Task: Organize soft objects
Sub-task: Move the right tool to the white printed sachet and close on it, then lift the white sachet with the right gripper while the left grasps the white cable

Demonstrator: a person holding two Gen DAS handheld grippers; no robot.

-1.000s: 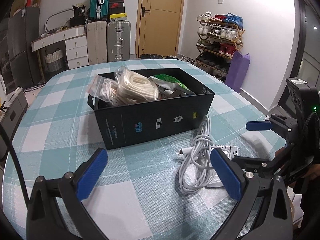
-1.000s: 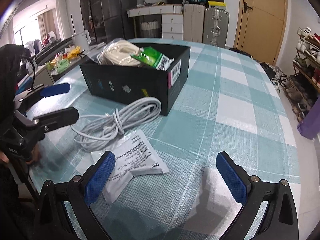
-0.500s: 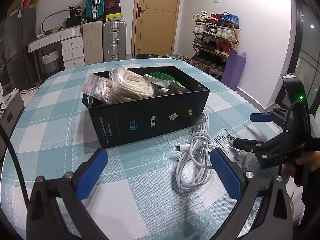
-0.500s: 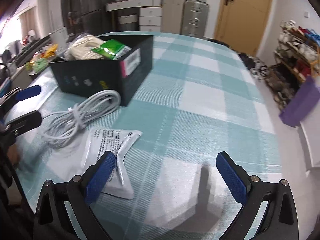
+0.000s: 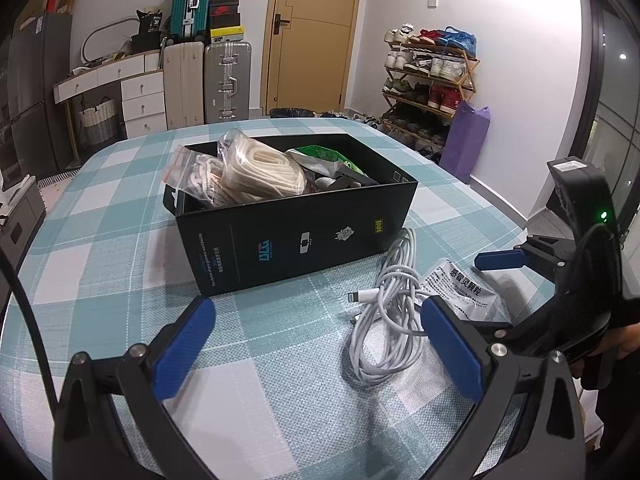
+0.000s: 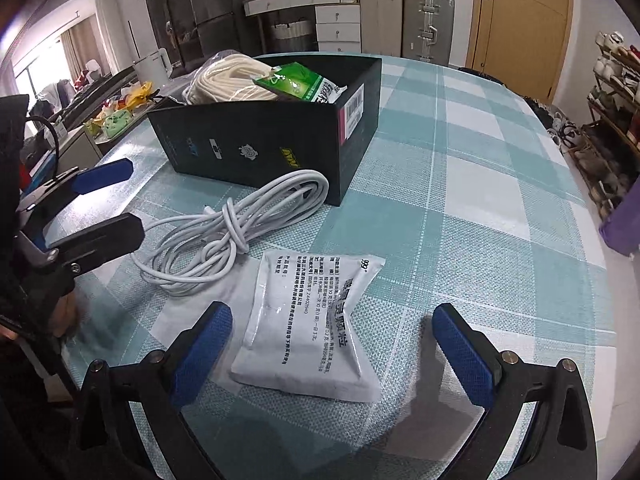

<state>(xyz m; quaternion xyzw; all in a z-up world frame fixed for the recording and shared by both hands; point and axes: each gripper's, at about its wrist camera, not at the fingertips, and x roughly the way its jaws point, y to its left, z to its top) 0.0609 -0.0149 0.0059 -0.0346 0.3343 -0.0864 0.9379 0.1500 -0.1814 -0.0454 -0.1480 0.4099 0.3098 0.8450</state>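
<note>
A black box [image 5: 296,236] [image 6: 256,148] on the checked tablecloth holds bagged white cords [image 5: 256,168] and a green packet [image 6: 296,84]. Beside the box lies a coiled white cable [image 5: 384,320] [image 6: 224,232]. A white printed sachet [image 6: 316,324] [image 5: 464,292] lies flat next to the cable. My right gripper [image 6: 332,348] is open, its blue pads on either side of the sachet's near end, just above the table. My left gripper [image 5: 320,344] is open and empty, short of the box, its right pad at the cable. Each gripper shows in the other's view.
The round table [image 6: 480,184] has bare cloth to the right of the box. A person's hand [image 6: 64,312] holds the left gripper at the table's edge. Suitcases [image 5: 228,80], drawers, a door and a shoe rack [image 5: 432,80] stand beyond the table.
My right gripper swung back toward the sachet and now straddles it. The left gripper shifted a little closer to the box and cable. Nothing was picked up.
</note>
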